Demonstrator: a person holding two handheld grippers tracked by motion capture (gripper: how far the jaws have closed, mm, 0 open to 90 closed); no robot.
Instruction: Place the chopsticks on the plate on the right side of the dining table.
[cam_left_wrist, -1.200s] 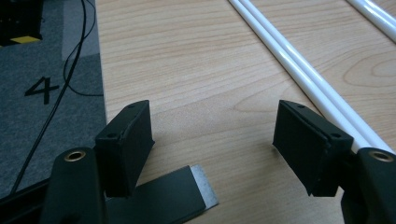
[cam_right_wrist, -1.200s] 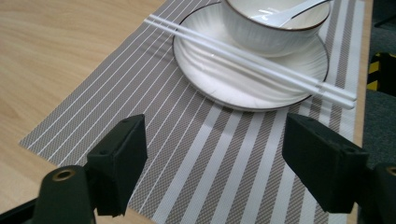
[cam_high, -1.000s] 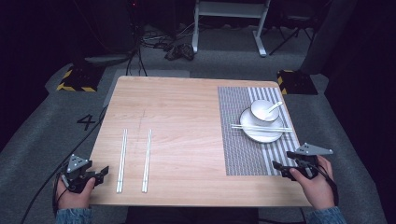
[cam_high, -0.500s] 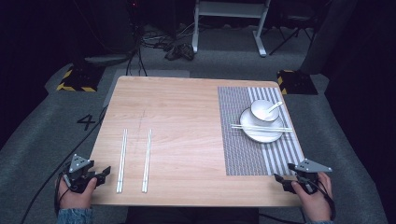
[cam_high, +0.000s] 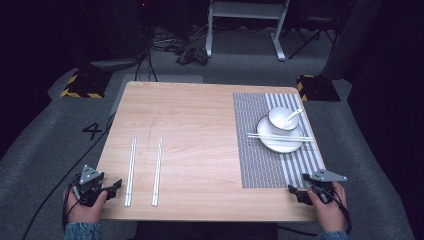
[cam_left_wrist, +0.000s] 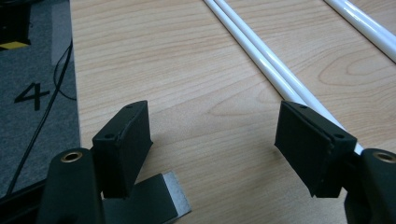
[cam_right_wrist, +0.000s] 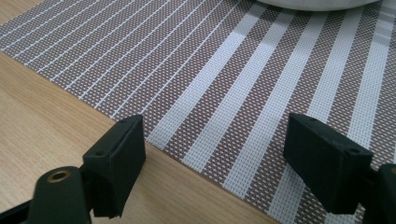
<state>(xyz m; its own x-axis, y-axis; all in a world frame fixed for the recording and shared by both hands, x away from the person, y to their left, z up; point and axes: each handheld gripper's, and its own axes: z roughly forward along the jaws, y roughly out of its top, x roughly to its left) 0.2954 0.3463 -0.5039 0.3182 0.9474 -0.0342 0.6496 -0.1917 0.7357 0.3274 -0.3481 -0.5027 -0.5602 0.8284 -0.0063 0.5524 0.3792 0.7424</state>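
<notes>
My left gripper (cam_high: 114, 188) rests at the table's front left corner, open, with nothing between its pads (cam_left_wrist: 212, 135). Just to its right lie two pairs of white chopsticks (cam_high: 131, 171) (cam_high: 157, 171); the nearer pair (cam_left_wrist: 261, 56) passes by the right jaw. My right gripper (cam_high: 296, 193) sits low at the front right, over the near edge of the striped placemat (cam_high: 270, 150) (cam_right_wrist: 261, 93). It is open (cam_right_wrist: 215, 144); its jaws have just been opening wider, with nothing between them. On the mat stands a white plate (cam_high: 280, 145) with a bowl (cam_high: 280, 119), a spoon (cam_high: 293, 114) and chopsticks (cam_high: 280, 136) across it.
The wooden table (cam_high: 200, 130) stands on grey carpet marked with a 4 (cam_high: 93, 131). Cables (cam_high: 150, 60) and a white stand (cam_high: 245, 20) lie beyond the far edge. Yellow-black blocks (cam_high: 80, 86) sit at both far corners.
My right hand has sunk towards the table's front edge and now sits lower and nearer. The left hand has kept still.
</notes>
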